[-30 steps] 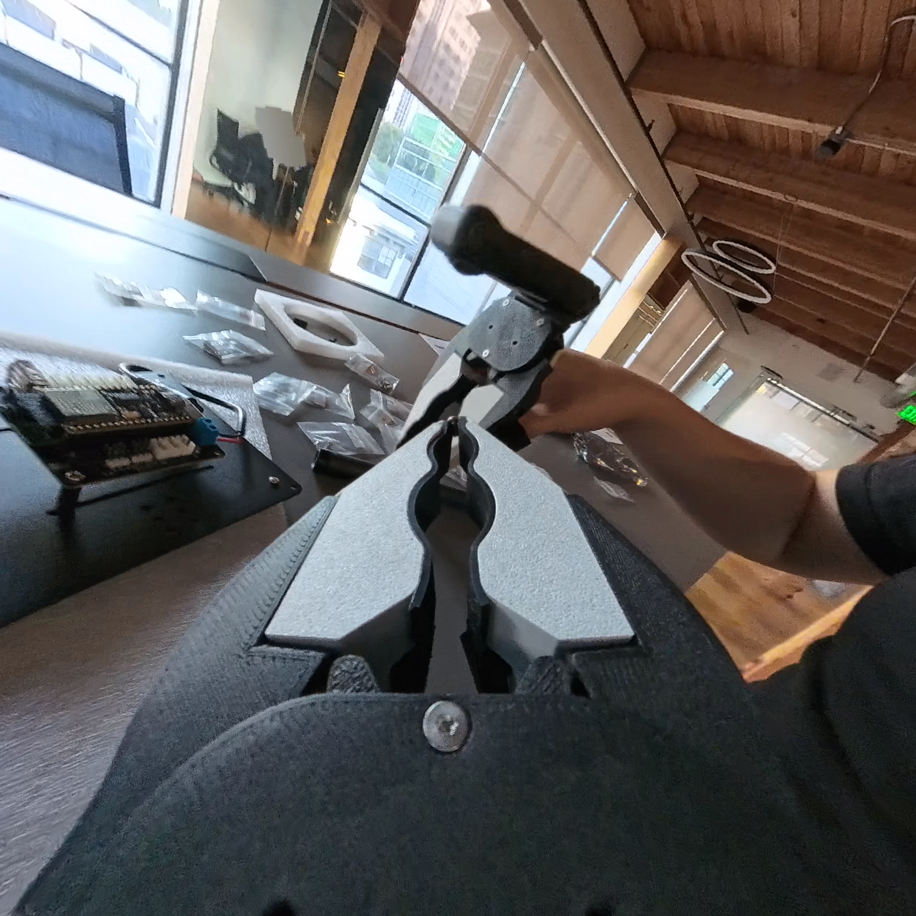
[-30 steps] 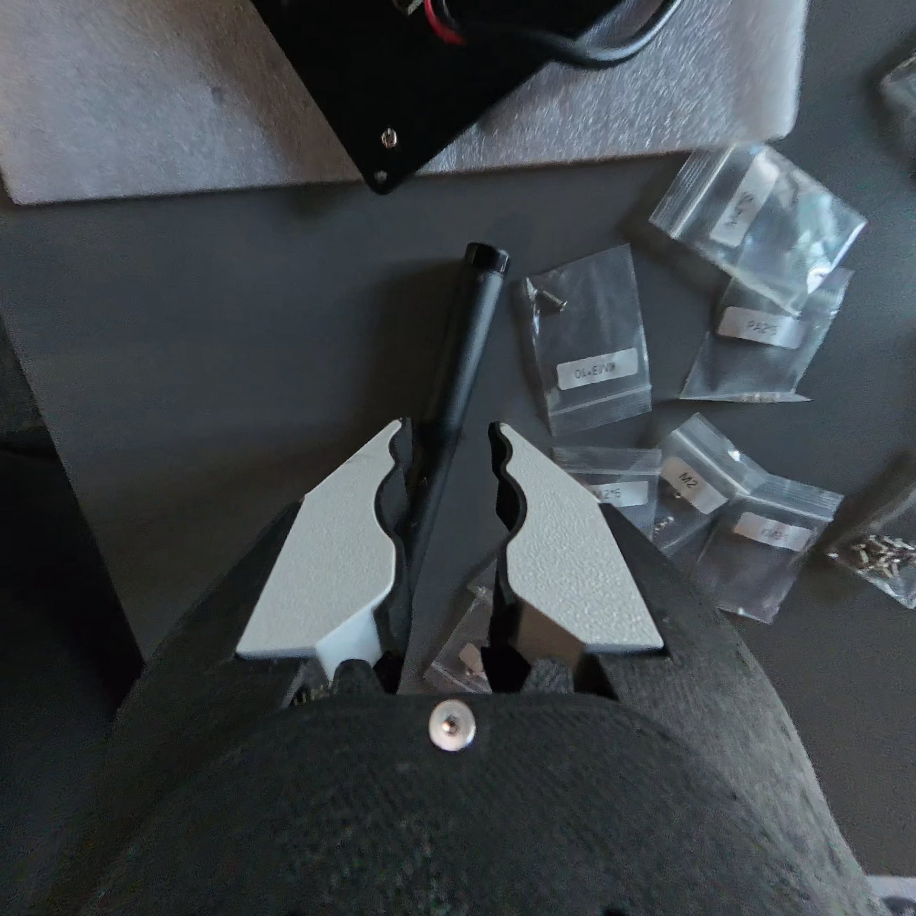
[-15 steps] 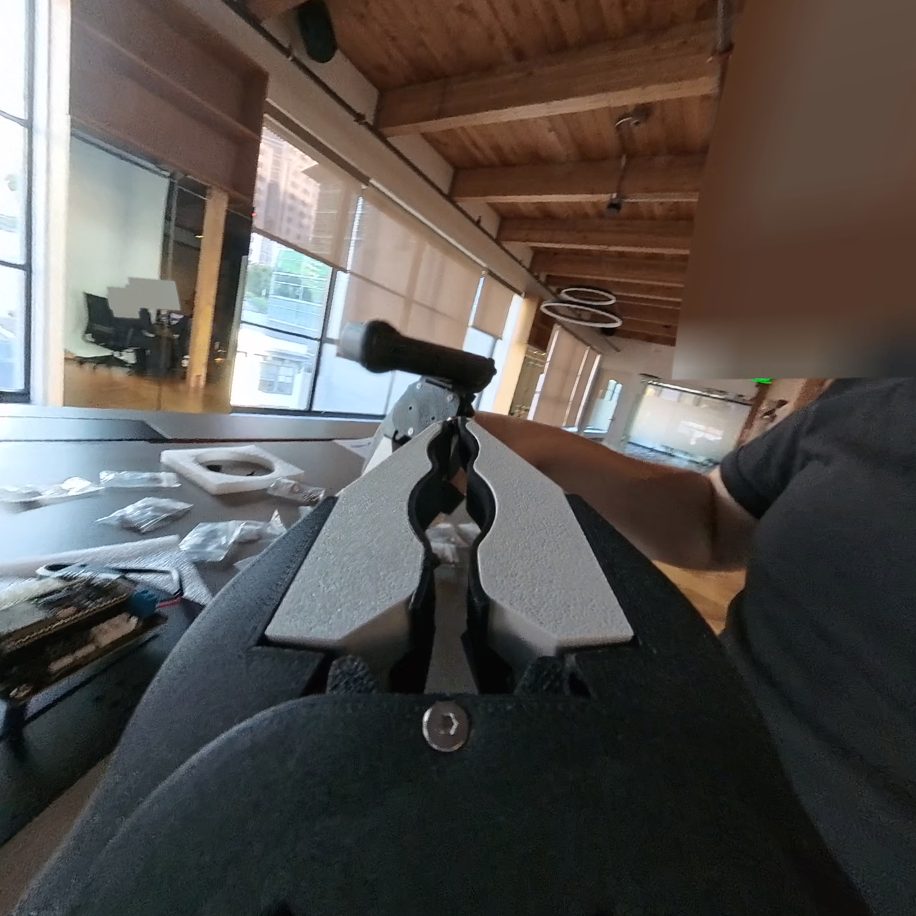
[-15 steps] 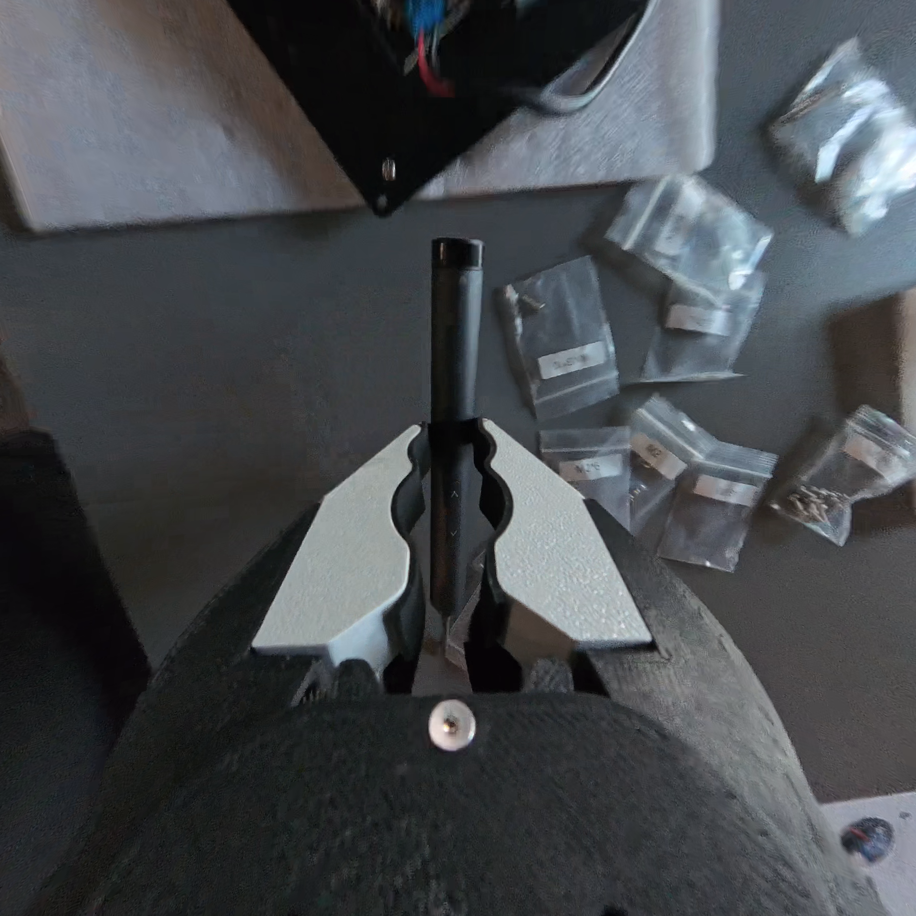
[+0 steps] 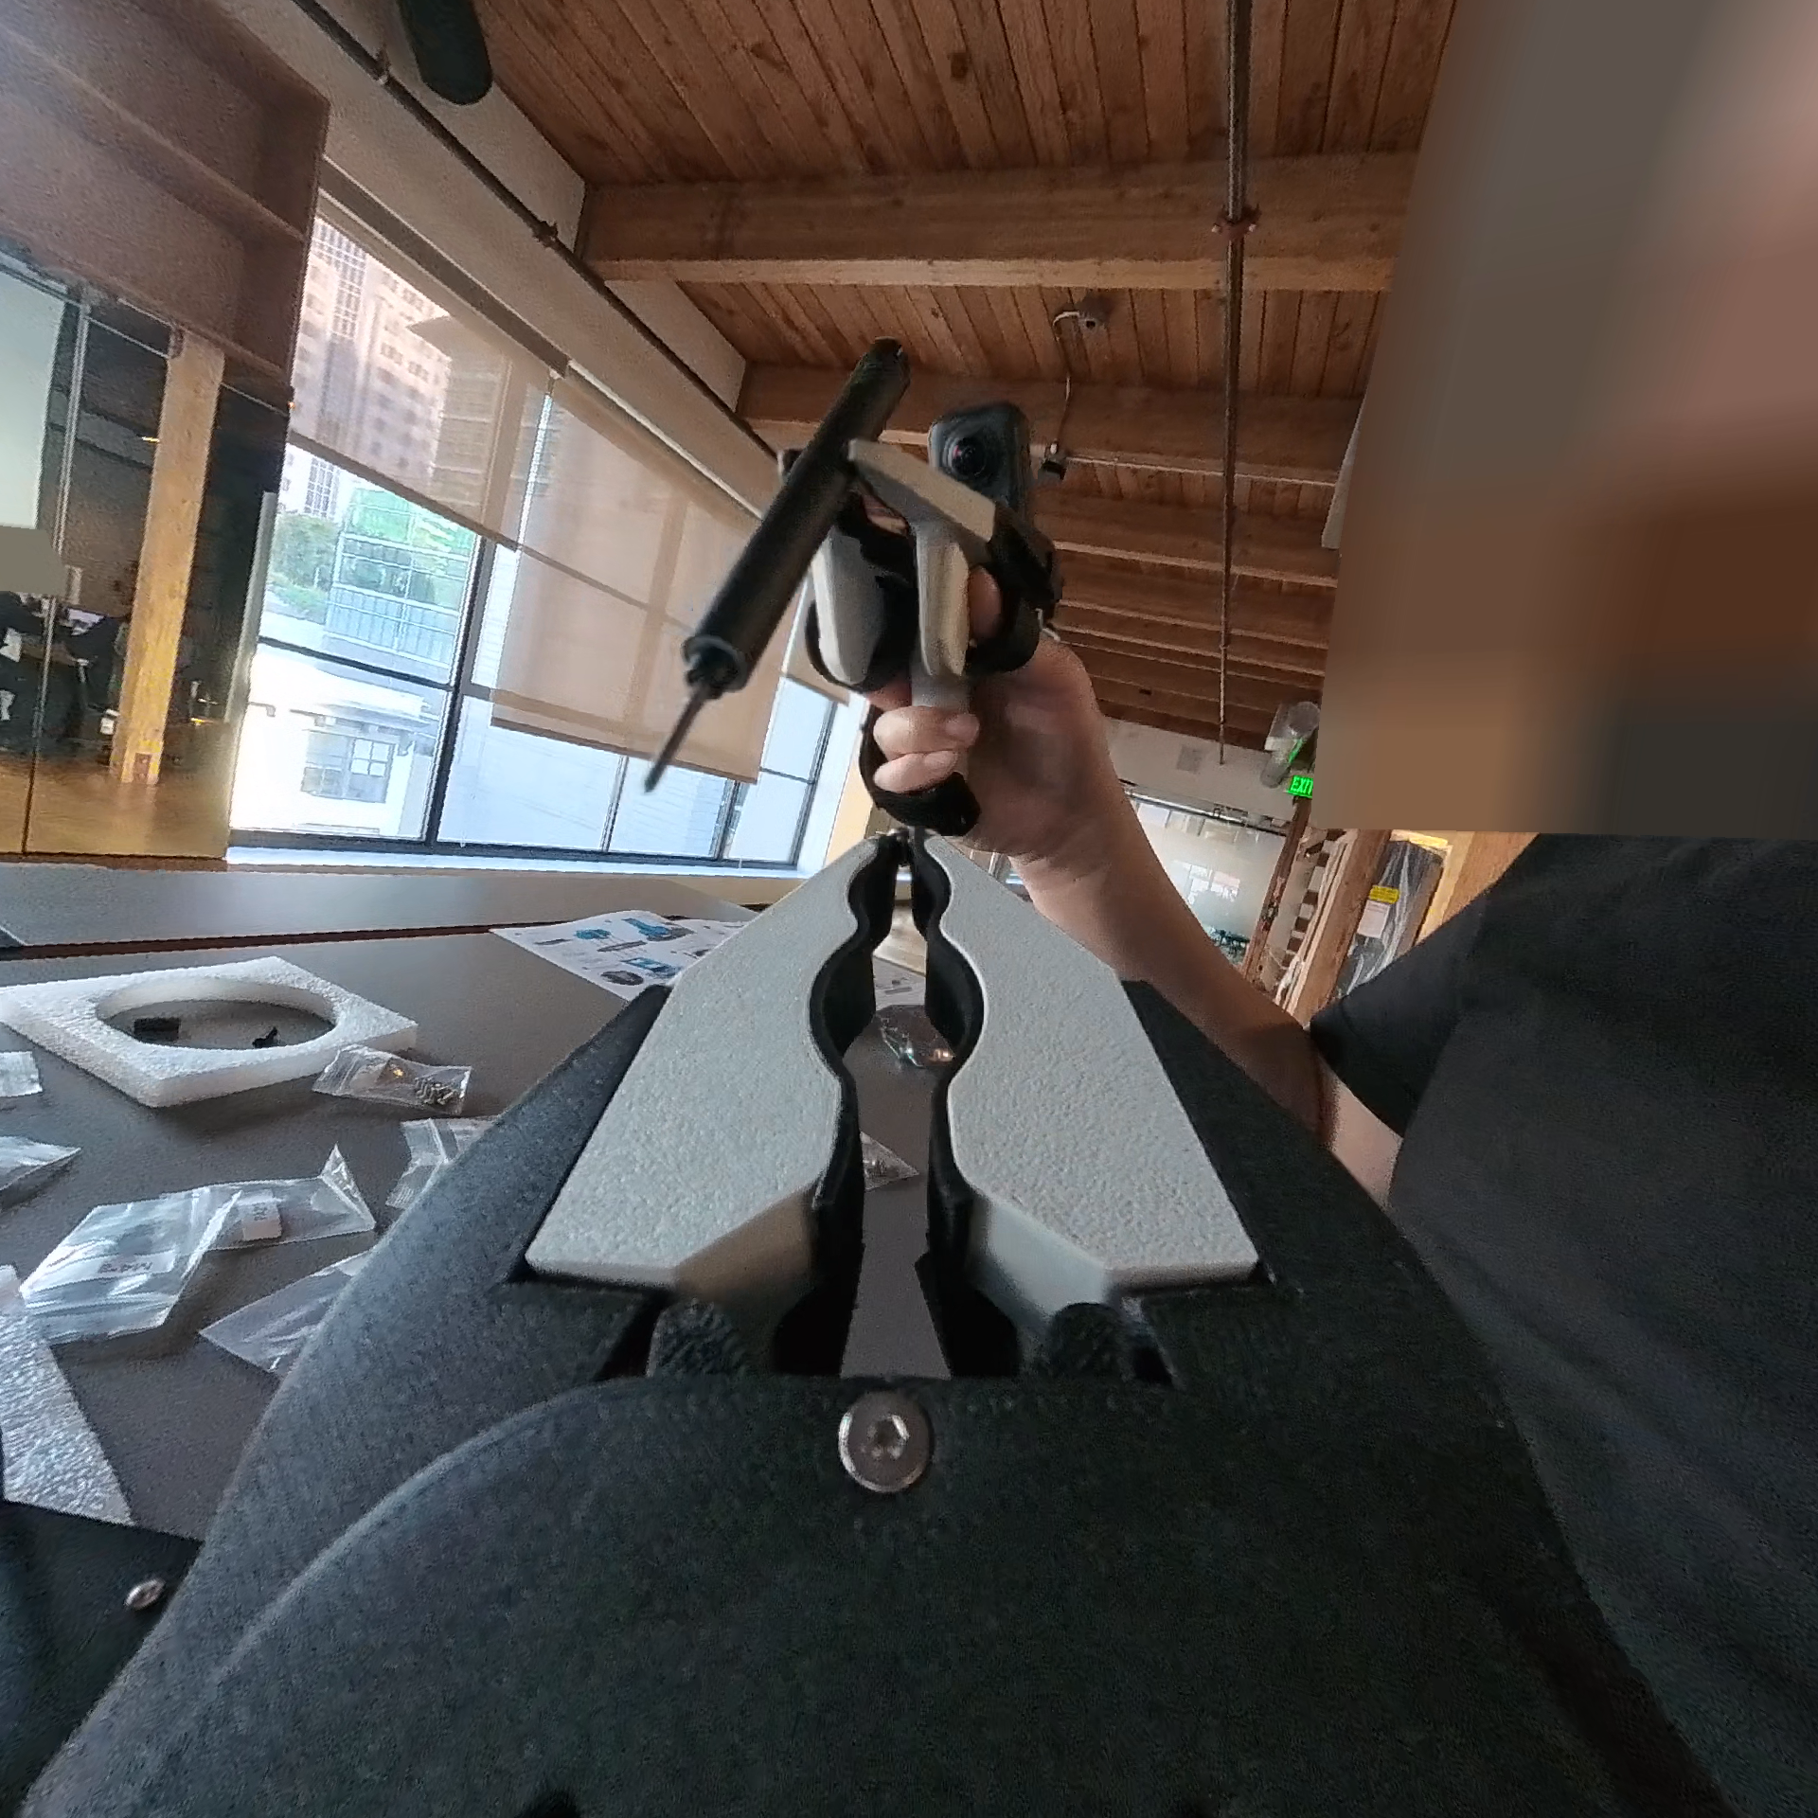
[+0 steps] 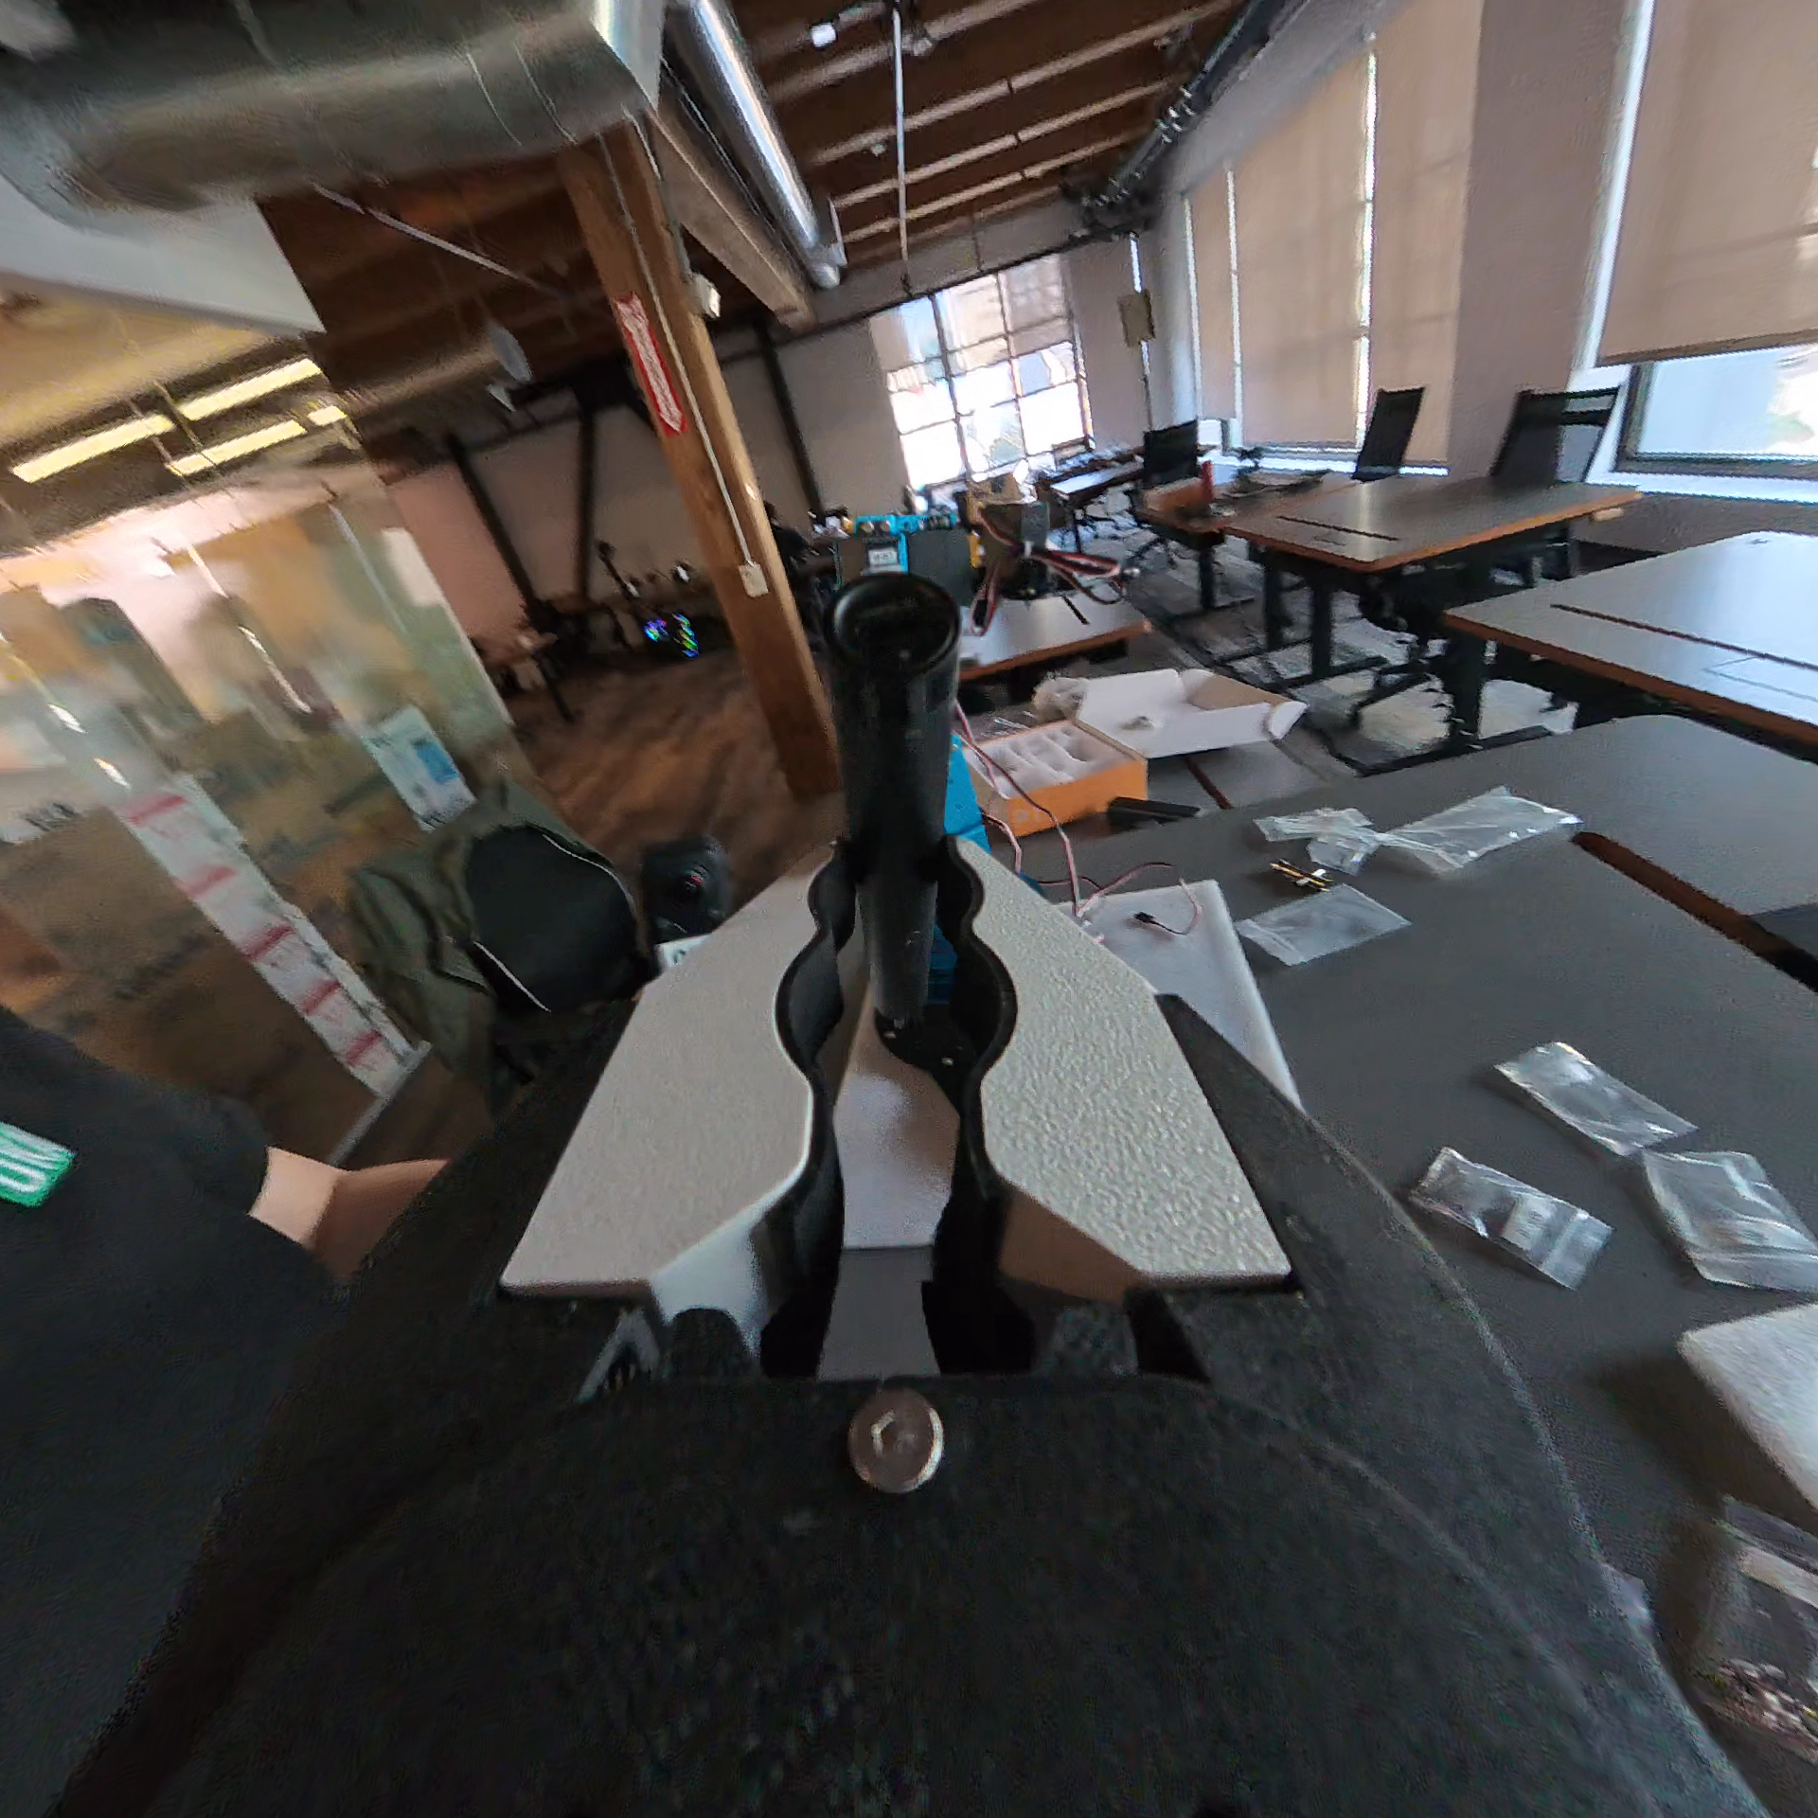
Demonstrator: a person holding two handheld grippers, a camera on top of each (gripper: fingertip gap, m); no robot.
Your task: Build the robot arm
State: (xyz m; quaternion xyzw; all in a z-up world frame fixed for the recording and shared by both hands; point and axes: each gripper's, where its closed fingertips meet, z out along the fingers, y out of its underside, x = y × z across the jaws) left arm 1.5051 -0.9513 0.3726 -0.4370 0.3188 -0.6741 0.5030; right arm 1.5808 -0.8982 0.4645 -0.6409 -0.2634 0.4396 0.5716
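Two hand-held grippers show: the right hand-held gripper (image 6: 890,871), clamped on the black screwdriver (image 6: 893,777), has swung up off the dark surface (image 6: 1476,994) since half a second ago and now holds the tool high at frame centre, bit down-left in the left wrist view. Left hand-held gripper (image 5: 903,866) stays nearly closed and empty, low centre. Small clear bags (image 6: 1510,1215) lie at lower right.

Setting: open-plan loft office used as a workshop. Evidence: exposed timber ceiling (image 5: 885,128) and post (image 6: 689,472); metal ductwork (image 6: 748,118); rows of desks (image 6: 1397,521) with office chairs (image 6: 1387,433) along blinded windows (image 6: 1299,256); glass partition (image 6: 197,748); dark counter (image 6: 1476,1003) scattered with small hardware bags (image 6: 1594,1097) and foam packing (image 5: 226,1023).
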